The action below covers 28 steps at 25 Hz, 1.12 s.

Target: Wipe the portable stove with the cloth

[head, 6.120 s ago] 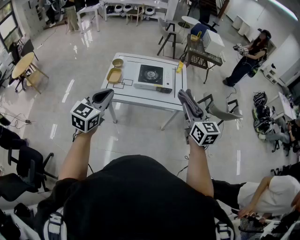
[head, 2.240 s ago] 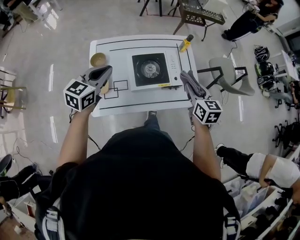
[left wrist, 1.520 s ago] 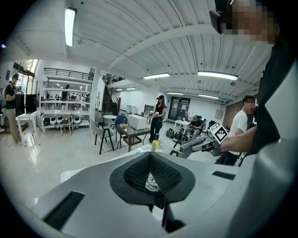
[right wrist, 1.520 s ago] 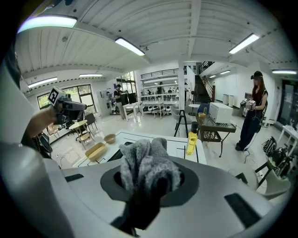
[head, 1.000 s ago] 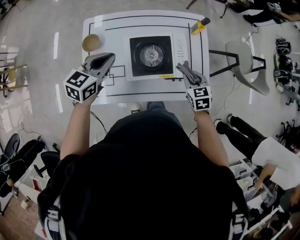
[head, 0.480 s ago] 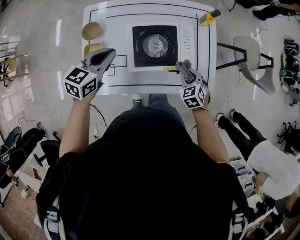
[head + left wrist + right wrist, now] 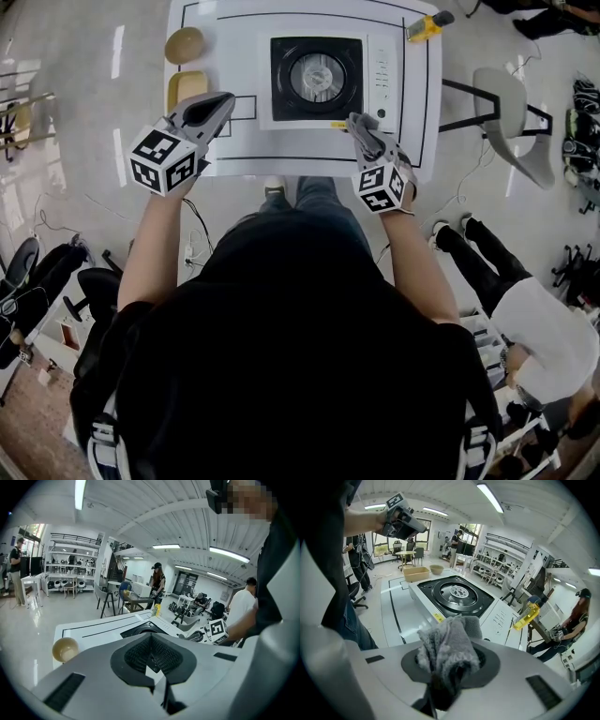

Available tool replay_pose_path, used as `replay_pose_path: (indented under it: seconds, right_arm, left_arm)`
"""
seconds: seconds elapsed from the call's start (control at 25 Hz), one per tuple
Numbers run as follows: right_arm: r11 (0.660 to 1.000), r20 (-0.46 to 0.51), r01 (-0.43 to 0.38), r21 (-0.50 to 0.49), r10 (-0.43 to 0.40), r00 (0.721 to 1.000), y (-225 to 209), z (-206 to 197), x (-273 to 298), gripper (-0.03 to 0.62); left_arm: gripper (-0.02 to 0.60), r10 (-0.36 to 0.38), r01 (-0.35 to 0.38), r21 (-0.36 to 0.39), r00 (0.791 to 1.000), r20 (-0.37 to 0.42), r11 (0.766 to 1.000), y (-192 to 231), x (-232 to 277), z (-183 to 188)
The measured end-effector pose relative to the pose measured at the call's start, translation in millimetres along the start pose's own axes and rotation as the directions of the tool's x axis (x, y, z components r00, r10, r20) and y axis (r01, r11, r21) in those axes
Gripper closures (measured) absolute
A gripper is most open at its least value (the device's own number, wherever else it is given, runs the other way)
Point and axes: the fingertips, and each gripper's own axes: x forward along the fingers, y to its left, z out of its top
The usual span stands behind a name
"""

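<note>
right gripper (image 7: 449,670): jaws clamped on the grey cloth (image 7: 446,645), which bunches up out of the jaws. in the head view the cloth sits over the near right corner of the portable stove (image 7: 317,75), beside its control panel. contact between cloth and stove cannot be determined.

left gripper (image 7: 223,99): jaws together, nothing between them. it is held above the left part of the table (image 7: 281,150), clear of the stove.

stove: at the middle of the table, toward the far edge, burner facing up.

other items: a round bowl (image 7: 185,44) at the far left corner; a yellow tray (image 7: 187,87) just nearside of it along the left edge; a yellow bottle (image 7: 427,24) lying at the far right corner.
</note>
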Motion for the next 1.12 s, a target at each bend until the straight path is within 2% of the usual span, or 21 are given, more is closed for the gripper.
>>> replay_pose_path:
  seconds: [0.4,0.88,1.12]
  right_arm:
    - [0.992,0.043,-0.09,-0.09,0.094,0.995,49,41,16,0.48]
    - [0.96,0.095,-0.179,-0.214,0.203,0.975,119,106,39,0.48]
    - [0.948,0.1,-0.201,-0.249,0.231,0.968,139,126,49,0.48]
  left_arm:
    - [0.56,0.042,-0.042,-0.046,0.999,0.002,0.998,9,-29,-27]
    - [0.56,0.123,-0.121,-0.11,0.992,0.012,0.987,23,-84,-64]
    - [0.56,0.14,-0.137,-0.135,0.99,0.015,0.981,26,-99,-81]
